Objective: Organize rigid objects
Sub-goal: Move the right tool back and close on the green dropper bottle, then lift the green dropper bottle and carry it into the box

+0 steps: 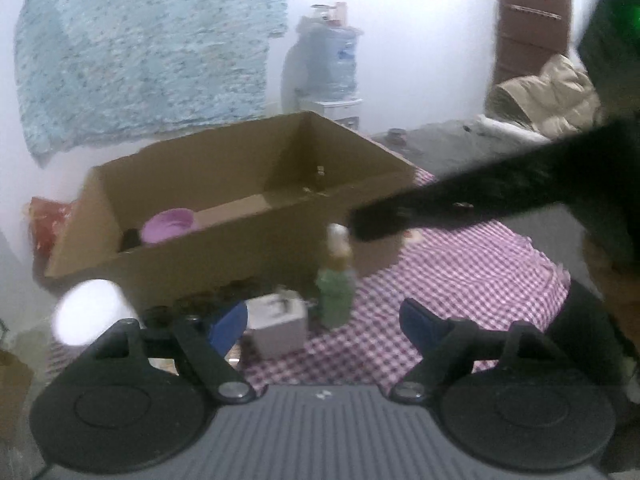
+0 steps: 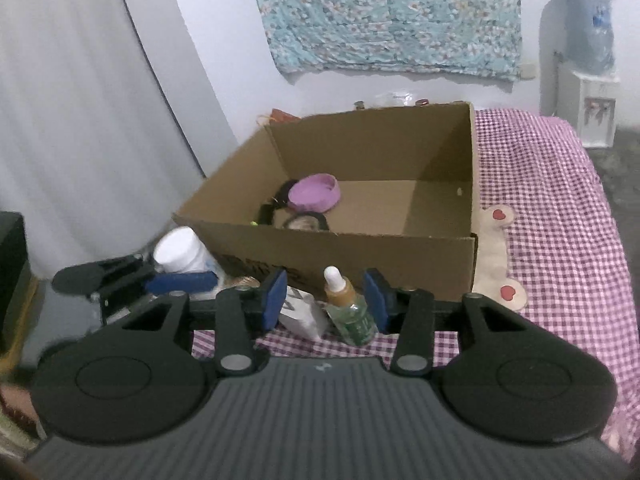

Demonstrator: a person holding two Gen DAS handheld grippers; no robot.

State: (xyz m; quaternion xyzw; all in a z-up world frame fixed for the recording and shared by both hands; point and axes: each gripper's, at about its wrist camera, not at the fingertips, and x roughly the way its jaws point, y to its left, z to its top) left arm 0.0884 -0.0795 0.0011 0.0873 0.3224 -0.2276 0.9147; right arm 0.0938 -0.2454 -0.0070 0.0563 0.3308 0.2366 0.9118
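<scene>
While both claws hover over the checked cloth (image 2: 560, 216), the cardboard box (image 2: 360, 248) sits open on it with a purple bowl (image 2: 314, 192) and some dark items inside at its left end. In front of the box stand a dropper bottle (image 2: 348, 304) with a white cap, a small white carton (image 2: 300, 312) and a white jar (image 2: 180, 250). The right claw (image 2: 326, 300) is part open, its blue pads either side of the bottle and carton without pressing on them. The left claw (image 1: 324, 324) is wide open and holds nothing; the carton and bottle (image 1: 336, 284) lie between its fingers, farther off. A water jug (image 1: 332, 60) stands by the wall.
</scene>
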